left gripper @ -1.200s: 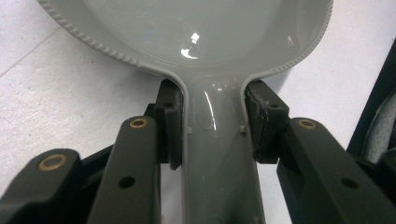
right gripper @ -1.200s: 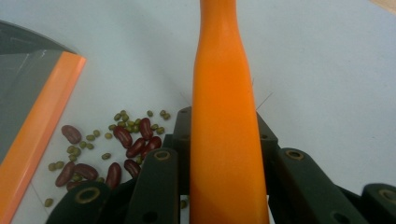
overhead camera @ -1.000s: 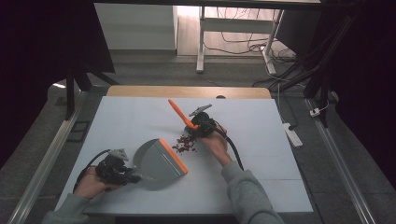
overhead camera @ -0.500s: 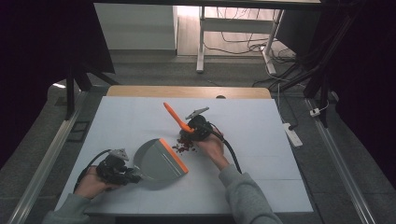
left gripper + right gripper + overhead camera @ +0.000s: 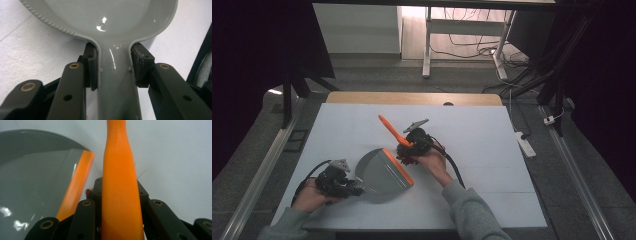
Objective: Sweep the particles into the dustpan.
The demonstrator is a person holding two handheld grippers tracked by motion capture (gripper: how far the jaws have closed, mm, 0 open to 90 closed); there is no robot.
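Table (image 5: 492, 150) under inspection: pale sheet on a wooden top, dark floor, cables and a desk frame behind.

High view: we note the left gripper (image 5: 346, 186) at the near left edge pinching the grey dustpan (image 5: 382, 172), and the right gripper (image 5: 408, 150) just beside its orange lip. Left gripper view: jaws clamp the dustpan (image 5: 110, 15) handle over white, lightly textured surface. Right gripper view: we find jaws clamped on the orange brush handle (image 5: 120, 182); the dustpan (image 5: 32, 177) lies alongside.

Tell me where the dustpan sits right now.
High view: the grey dustpan lies at the table's front left, handle clamped in the left claw, orange lip beside the brush.
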